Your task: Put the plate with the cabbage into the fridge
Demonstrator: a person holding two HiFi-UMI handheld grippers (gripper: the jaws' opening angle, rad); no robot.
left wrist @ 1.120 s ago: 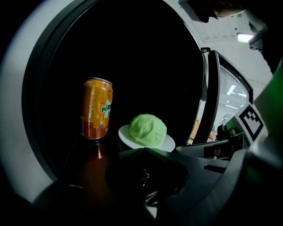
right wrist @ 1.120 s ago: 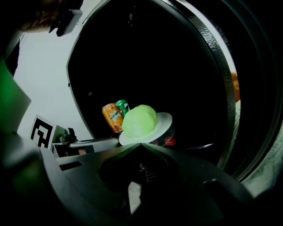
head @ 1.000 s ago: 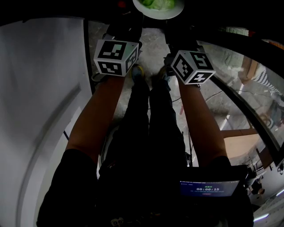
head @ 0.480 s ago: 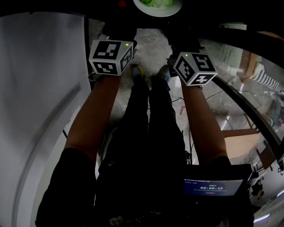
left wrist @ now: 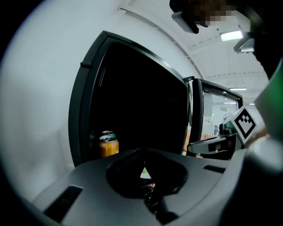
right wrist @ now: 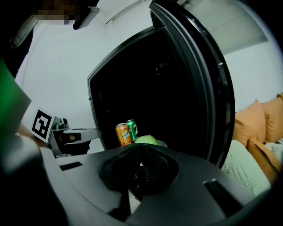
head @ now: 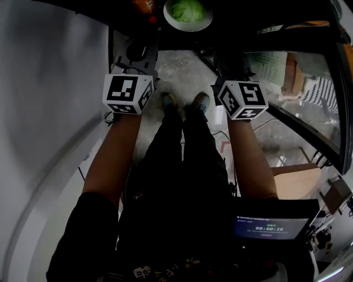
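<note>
The plate (head: 206,21) w/ the cabbage (head: 187,10) stands inside the fridge (left wrist: 78,123), on its shelf, at the far top of the head view. An orange can (head: 144,4) is just left of it. In the right gripper view the cabbage (right wrist: 146,140) shows only partly above the gripper body, w/ a bit of white plate rim (right wrist: 162,143) on its right. Left of it are the orange can (right wrist: 123,133) and a green can (right wrist: 131,129), side by side and upright, the green one a bit farther in.

L gripper (left wrist: 143,151): both jaws are together at the tip and nothing is clamped btw them. Only a small pale triangle shows through under the tip, and I cannot tell what it is. R gripper (right wrist: 141,146): jaws are together in the same way and hold nothing. Both grippers are in front of the fridge opening, apart from the plate and not touching it.

In the head view the two marker cubes, L (head: 128,93) and R (head: 242,99), sit above the person's forearms, w/ the dark legs and the shoes (head: 168,101) btw them over a grey stone floor (head: 187,71). The fridge door (right wrist: 204,84) is open on the right side. The left gripper view shows the orange can (left wrist: 108,147) at the left edge of the dark opening, w/ a second can top right behind it. At the lower right of the head view there is a small screen (head: 270,226) w/ digits.
</note>
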